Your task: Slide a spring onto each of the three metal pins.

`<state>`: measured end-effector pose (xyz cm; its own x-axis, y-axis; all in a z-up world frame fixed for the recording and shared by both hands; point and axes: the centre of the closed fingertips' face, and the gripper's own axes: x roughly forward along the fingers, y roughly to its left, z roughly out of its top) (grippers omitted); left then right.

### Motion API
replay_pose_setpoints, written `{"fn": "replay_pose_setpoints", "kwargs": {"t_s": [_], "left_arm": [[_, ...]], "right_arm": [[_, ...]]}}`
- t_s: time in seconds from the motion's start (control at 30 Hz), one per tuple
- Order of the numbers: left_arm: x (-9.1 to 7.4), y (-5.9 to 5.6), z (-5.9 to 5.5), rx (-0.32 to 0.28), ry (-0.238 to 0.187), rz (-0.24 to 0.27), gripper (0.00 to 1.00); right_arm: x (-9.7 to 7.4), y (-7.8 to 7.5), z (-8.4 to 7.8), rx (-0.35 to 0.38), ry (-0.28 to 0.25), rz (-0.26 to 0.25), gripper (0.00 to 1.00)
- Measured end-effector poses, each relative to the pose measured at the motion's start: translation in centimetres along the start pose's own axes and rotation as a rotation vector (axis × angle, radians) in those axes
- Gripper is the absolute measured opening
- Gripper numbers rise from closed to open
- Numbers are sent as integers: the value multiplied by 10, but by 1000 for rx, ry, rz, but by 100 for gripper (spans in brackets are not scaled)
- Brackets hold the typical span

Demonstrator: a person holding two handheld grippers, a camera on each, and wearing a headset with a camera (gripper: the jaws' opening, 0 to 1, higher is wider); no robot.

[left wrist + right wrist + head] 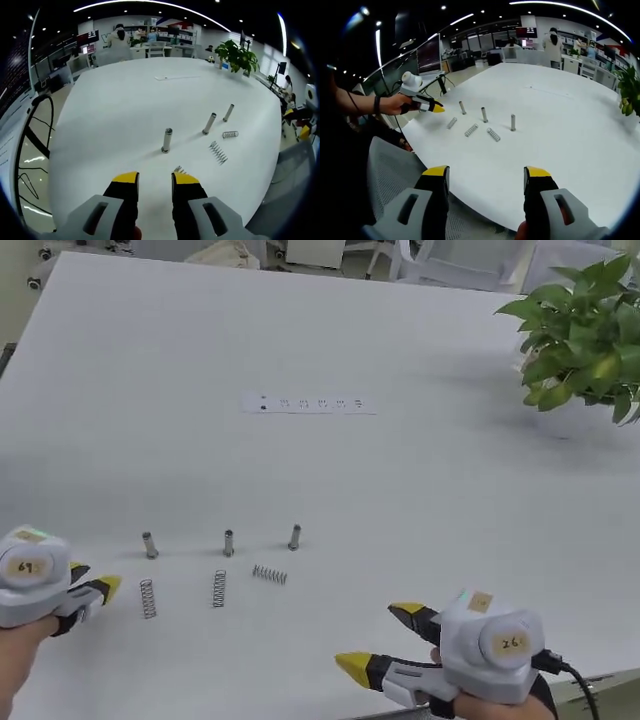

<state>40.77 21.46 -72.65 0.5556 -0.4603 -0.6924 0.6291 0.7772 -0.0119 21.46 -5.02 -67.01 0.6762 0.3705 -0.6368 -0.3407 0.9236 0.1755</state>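
Three short metal pins stand upright in a row on the white table (420, 500): left pin (150, 544), middle pin (228, 542), right pin (294, 537). In front of each lies a loose spring: left spring (148, 598), middle spring (219, 588), right spring (269, 574). My left gripper (95, 578) hovers just left of the left spring, jaws a little apart and holding nothing. In the left gripper view the nearest pin (166, 140) stands ahead of the left gripper (155, 179). My right gripper (378, 637) is wide open near the front edge, right of the springs, with the pins (484, 114) far ahead.
A white power strip (308, 403) lies mid-table behind the pins. A potted plant (585, 330) stands at the far right. The table's front edge runs just below the right gripper. A grey mesh chair (395, 170) sits off that edge.
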Motion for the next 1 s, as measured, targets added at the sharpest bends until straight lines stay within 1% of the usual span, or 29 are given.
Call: {"fn": "replay_pose_setpoints", "kwargs": {"t_s": [0.3,0.37,0.5,0.73,0.83,1.0], "left_arm": [[-14,-3,-4,-21,-15,0,21],[-18,-2,-4,-45,-28,3,22],[-24,-3,-7,-64,-37,6,23],[-33,-9,-17,-81,-32,0,26],[-35,-10,-22,-85,-26,1,28],[-38,-12,-24,-96,-23,-7,32]], "right_arm": [[2,2,0,-6,4,8,58],[1,1,2,-2,-2,6,58],[1,0,1,-3,1,4,58],[2,0,-3,3,9,5,58],[2,1,-4,4,11,7,59],[2,1,-4,4,10,7,59]]}}
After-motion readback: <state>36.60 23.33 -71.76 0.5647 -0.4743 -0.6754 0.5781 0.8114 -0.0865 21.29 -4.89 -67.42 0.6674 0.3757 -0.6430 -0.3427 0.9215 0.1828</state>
